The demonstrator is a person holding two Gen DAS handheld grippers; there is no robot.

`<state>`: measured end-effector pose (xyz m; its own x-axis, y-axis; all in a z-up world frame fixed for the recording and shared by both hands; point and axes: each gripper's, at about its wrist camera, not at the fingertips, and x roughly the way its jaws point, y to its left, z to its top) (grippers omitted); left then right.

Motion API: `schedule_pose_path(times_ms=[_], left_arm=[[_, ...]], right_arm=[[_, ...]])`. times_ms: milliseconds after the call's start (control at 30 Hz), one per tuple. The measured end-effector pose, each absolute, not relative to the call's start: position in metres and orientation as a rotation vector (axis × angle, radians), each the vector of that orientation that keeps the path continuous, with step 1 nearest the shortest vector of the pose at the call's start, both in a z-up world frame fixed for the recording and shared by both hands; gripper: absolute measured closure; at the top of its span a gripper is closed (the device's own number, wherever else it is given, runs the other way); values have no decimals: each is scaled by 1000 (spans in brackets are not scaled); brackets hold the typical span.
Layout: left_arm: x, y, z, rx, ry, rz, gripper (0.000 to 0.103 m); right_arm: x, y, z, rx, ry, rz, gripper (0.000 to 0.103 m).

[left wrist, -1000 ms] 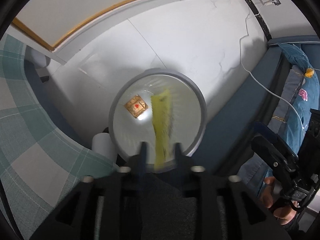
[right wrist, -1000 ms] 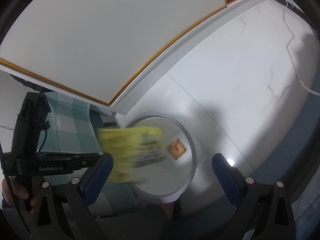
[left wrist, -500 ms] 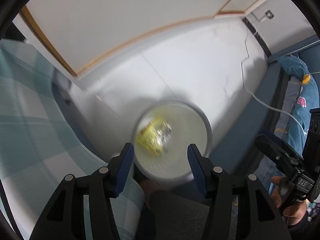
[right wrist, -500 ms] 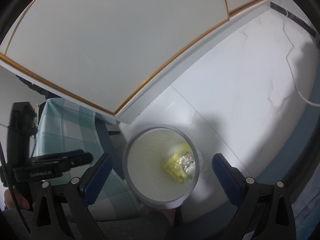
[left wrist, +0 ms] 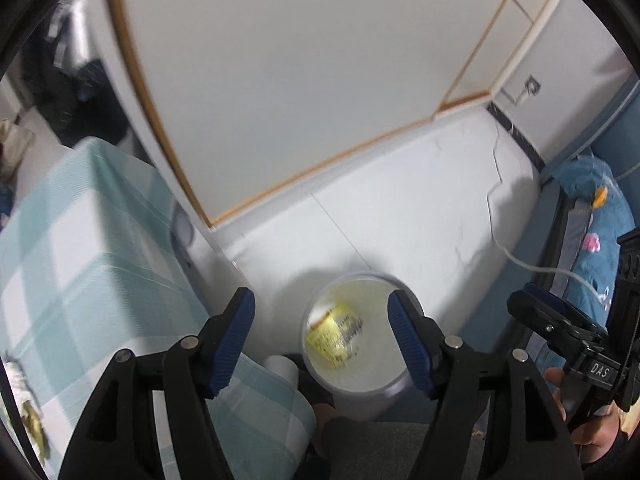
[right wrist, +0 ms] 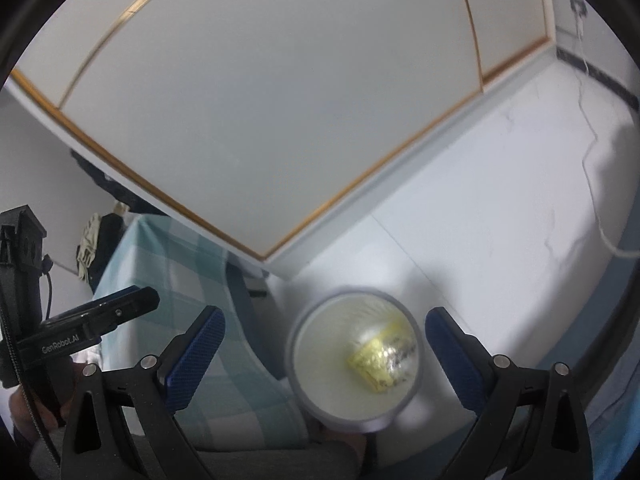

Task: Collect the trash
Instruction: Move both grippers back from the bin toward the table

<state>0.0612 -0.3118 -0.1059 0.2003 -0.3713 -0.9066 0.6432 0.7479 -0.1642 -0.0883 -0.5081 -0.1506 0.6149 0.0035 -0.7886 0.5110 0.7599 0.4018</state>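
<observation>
A round white trash bin point(left wrist: 374, 382) stands on the white floor below both grippers; it also shows in the right wrist view point(right wrist: 320, 376). A crumpled yellow wrapper point(left wrist: 332, 336) lies inside it, seen in the right wrist view too point(right wrist: 380, 356). My left gripper point(left wrist: 322, 336) is open and empty, well above the bin. My right gripper point(right wrist: 320, 354) is open and empty, also above the bin. Each gripper shows at the edge of the other's view.
A table with a teal checked cloth point(left wrist: 80, 272) stands left of the bin, with scraps point(left wrist: 32, 424) at its near edge. A white cabinet door with a gold trim point(right wrist: 280, 100) is behind. A white cable point(left wrist: 532, 268) runs on the floor by a blue bed point(left wrist: 596, 216).
My left gripper opened and let the yellow wrapper fall into the bin, where it now covers the small orange piece. Both grippers have risen away from the bin.
</observation>
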Motion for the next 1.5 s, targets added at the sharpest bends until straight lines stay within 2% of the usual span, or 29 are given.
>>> schedule_pose_path(times_ms=[433, 700, 733, 800, 1100, 1267, 1500], left_arm=[[73, -209, -35, 76, 940, -560, 35], [79, -123, 3, -41, 815, -399, 35], [79, -112, 7, -48, 800, -376, 34], [76, -98, 12, -70, 771, -339, 24], [74, -24, 20, -140, 709, -190, 23], [79, 19, 9, -199, 695, -120, 15], [90, 71, -17, -261, 730, -10, 14]], right_arm=[[-61, -428, -40, 423, 679, -187, 0], [-29, -334, 18, 284, 587, 7, 0], [-26, -324, 21, 274, 584, 23, 0], [-18, -303, 25, 258, 573, 64, 0], [17, -218, 18, 217, 579, 197, 0], [36, -167, 6, 137, 608, 220, 0], [58, -112, -18, 56, 678, 315, 0]])
